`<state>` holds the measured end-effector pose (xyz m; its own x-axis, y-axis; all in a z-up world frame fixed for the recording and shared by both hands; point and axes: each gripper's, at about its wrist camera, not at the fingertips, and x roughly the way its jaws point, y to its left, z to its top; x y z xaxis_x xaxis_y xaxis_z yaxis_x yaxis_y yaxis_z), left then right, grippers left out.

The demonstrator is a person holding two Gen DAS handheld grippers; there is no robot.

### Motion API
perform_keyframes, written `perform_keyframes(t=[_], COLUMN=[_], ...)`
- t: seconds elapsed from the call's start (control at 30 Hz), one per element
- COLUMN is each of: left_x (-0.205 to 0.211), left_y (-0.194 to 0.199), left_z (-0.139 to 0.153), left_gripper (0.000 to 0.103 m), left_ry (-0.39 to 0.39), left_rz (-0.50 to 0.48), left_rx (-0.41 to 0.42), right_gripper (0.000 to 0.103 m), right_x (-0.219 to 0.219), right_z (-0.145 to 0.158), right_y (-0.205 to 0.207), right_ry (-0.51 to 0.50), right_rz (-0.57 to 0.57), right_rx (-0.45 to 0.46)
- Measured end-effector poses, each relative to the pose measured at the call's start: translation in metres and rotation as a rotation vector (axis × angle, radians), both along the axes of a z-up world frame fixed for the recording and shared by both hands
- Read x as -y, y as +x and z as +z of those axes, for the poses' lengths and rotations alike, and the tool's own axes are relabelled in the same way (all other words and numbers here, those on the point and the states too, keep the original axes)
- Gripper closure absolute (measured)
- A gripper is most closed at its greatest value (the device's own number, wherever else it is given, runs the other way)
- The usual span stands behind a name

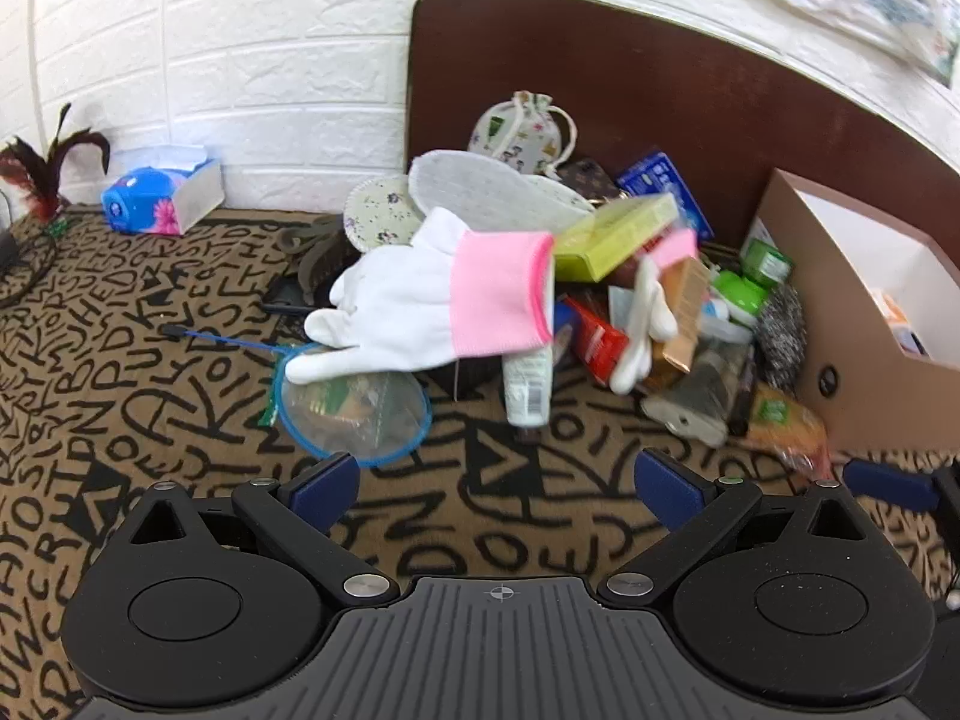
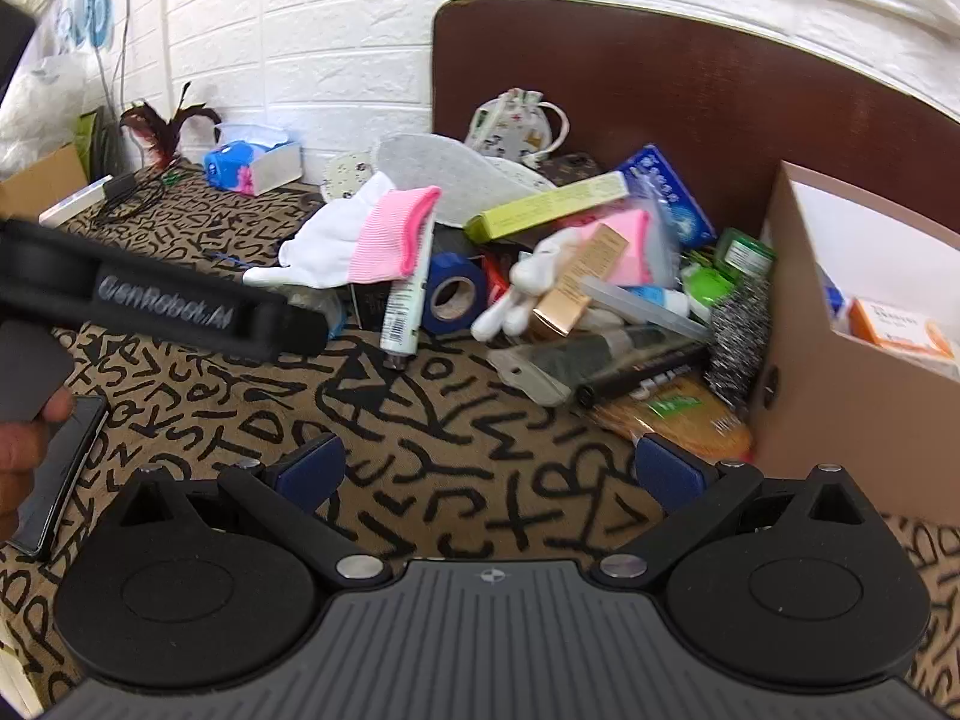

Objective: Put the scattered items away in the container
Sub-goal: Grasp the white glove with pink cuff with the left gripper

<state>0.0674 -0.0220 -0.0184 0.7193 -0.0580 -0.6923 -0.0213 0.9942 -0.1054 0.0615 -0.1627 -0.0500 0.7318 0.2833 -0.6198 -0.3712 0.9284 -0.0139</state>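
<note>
**Both grippers spread wide above the clutter**

The left gripper (image 1: 498,480) and the right gripper (image 2: 489,468) hang over the letter-patterned cloth (image 1: 150,372) with their blue-padded jaws fully apart and nothing between them. Ahead lies the heap of scattered items (image 2: 540,276) — a white glove with a pink cuff (image 1: 420,294) on top at the left, a yellow-green box (image 1: 612,234) behind it, a white tube (image 2: 405,306) lying toward the camera, a roll of blue tape (image 2: 453,294) and a metal scourer (image 2: 741,330) at the right edge. The container (image 2: 870,408), a brown cardboard box with a white inside (a few packets already sit in it), stands just right of the heap, touching or nearly touching it. A blue-rimmed net (image 1: 354,402) lies in front of the glove — a tissue pack (image 1: 159,198) sits well apart by the wall.
</note>
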Motion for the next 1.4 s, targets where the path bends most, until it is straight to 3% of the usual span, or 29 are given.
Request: perform_keyframes(t=[0.33,0.57,0.77,1.03,1.17,1.23,1.3,1.37,1.4], left_x=[-0.018,-0.031,-0.032,-0.030,-0.032,-0.031,-0.030,-0.032,-0.034], left_y=[0.041,0.071,0.095,0.120,0.121,0.121,0.118,0.115,0.113], left_z=[-0.004,-0.011,-0.016,-0.028,-0.027,-0.026,-0.027,-0.028,-0.028], left_gripper=[0.001,0.013,0.014,0.018,0.037,0.045,0.073,0.083,0.093], left_ry=[-0.021,-0.022,-0.034,-0.062,-0.101,-0.096,-0.057,-0.051,-0.062], left_rz=[0.022,0.023,0.009,-0.022,-0.045,-0.043,-0.014,-0.008,-0.007], left_rx=[-0.011,-0.026,-0.040,-0.073,-0.067,-0.067,-0.065,-0.065,-0.067], right_gripper=[0.001,0.003,0.011,0.031,0.050,0.066,0.070,0.077,0.081], right_x=[-0.028,-0.042,-0.050,-0.060,-0.062,-0.062,-0.063,-0.063,-0.063], right_z=[-0.010,-0.024,-0.032,-0.038,-0.040,-0.041,-0.041,-0.040,-0.039], right_y=[0.032,0.061,0.086,0.111,0.120,0.124,0.123,0.120,0.119], right_ry=[0.014,0.036,0.053,0.065,0.090,0.116,0.133,0.129,0.136], right_rz=[0.098,0.127,0.155,0.178,0.178,0.193,0.195,0.201,0.207], right_rx=[0.020,0.009,-0.001,-0.008,-0.026,-0.050,-0.058,-0.044,-0.043])
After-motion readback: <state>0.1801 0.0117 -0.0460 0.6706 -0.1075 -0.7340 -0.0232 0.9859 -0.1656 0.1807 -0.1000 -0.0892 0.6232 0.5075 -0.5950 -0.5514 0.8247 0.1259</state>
